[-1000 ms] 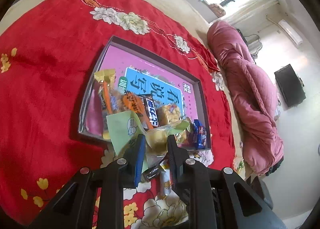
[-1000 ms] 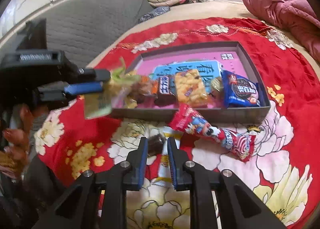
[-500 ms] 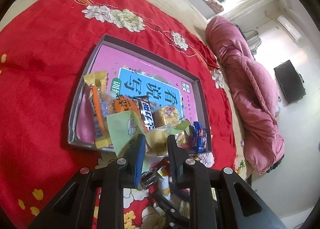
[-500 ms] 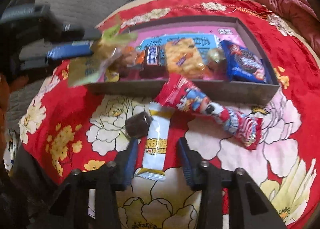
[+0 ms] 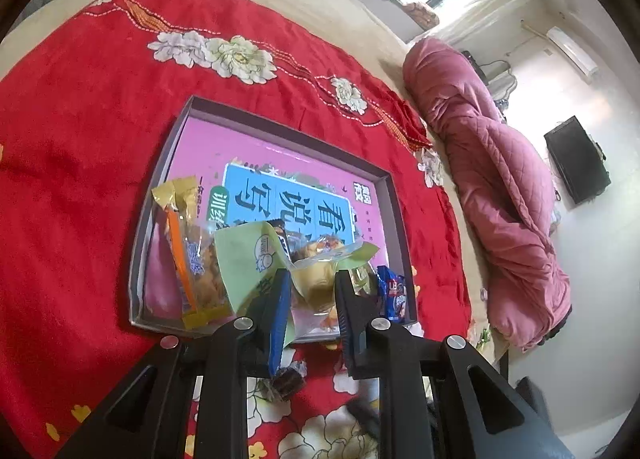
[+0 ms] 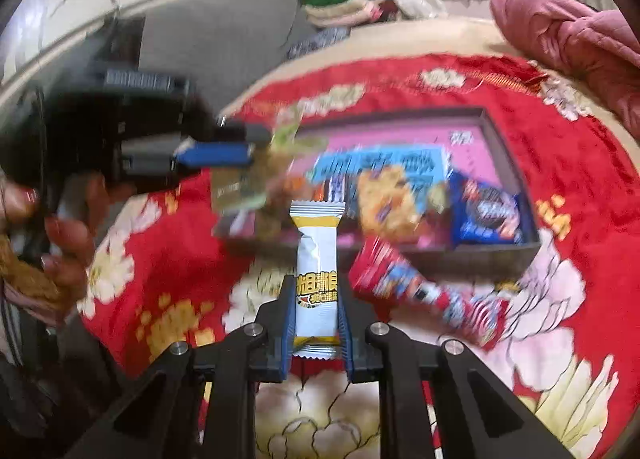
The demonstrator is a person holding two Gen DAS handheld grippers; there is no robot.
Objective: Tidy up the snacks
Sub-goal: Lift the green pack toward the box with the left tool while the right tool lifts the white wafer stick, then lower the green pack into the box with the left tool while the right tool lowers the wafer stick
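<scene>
Here we pinch a pale green crinkly snack packet (image 5: 256, 259) in the left gripper (image 5: 310, 287) over the grey-rimmed pink box (image 5: 394, 215) for dropping in; our right gripper (image 6: 314, 319) clamps a white-and-yellow wrapped bar (image 6: 316, 279), lifted off the red floral blanket (image 6: 580, 163) toward it.

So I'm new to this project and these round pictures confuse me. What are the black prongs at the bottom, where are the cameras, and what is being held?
There is no robot here. A person holds hand-worked tongs in each hand, and a fisheye camera on each looks forward along the two fingers, hence the round pictures. One picture is from the left tongs, which grip a green packet above a tray of snacks on a red flowered blanket. The other is from the right tongs, shut on a white-and-yellow bar. A red packet lies on the blanket before the tray, and a small dark sweet lies below the left tongs.
</scene>
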